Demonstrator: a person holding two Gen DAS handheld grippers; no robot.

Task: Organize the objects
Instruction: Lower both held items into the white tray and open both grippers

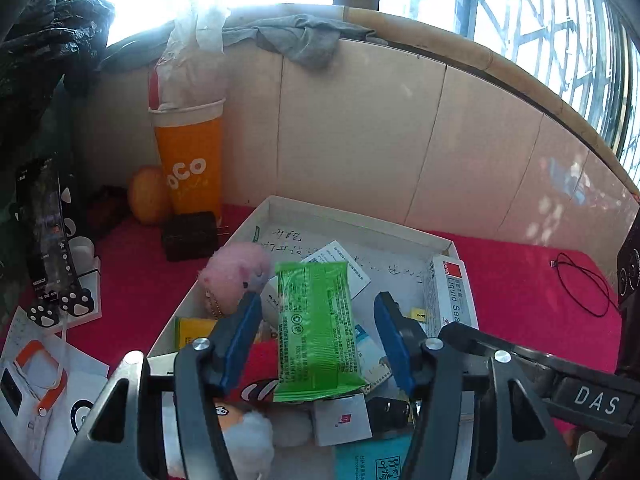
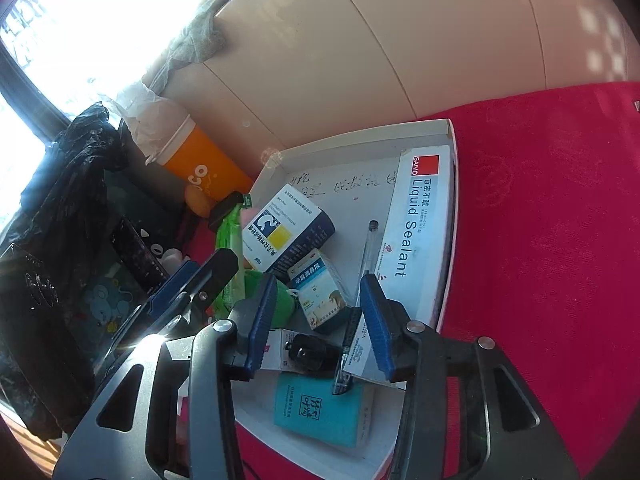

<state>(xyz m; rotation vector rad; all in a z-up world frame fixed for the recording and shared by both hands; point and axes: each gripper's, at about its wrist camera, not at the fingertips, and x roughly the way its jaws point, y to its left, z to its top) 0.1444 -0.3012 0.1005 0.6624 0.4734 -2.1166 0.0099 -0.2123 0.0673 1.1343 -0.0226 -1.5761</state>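
A white cardboard tray (image 1: 360, 220) on a red cloth holds several items. My left gripper (image 1: 318, 308) is open above it, and a green snack packet (image 1: 316, 328) lies between its blue fingers without either pad touching it. A pink plush (image 1: 236, 272) and a Liquid Sealant box (image 1: 448, 292) lie in the tray. My right gripper (image 2: 318, 292) is open over the tray (image 2: 360, 136), above a small eye-drop box (image 2: 320, 284), a black plug (image 2: 308, 350) and a teal box (image 2: 320, 408). The green packet (image 2: 228, 240) and the left gripper's finger (image 2: 200, 280) show at left.
An orange CoCo cup (image 1: 190, 152), an orange fruit (image 1: 148, 196) and a black charger (image 1: 190, 236) stand by the tiled wall. A phone on a paw stand (image 1: 48, 240) and papers (image 1: 40, 380) lie left. A black cable (image 1: 584, 280) lies right. A pen (image 2: 366, 256) lies in the tray.
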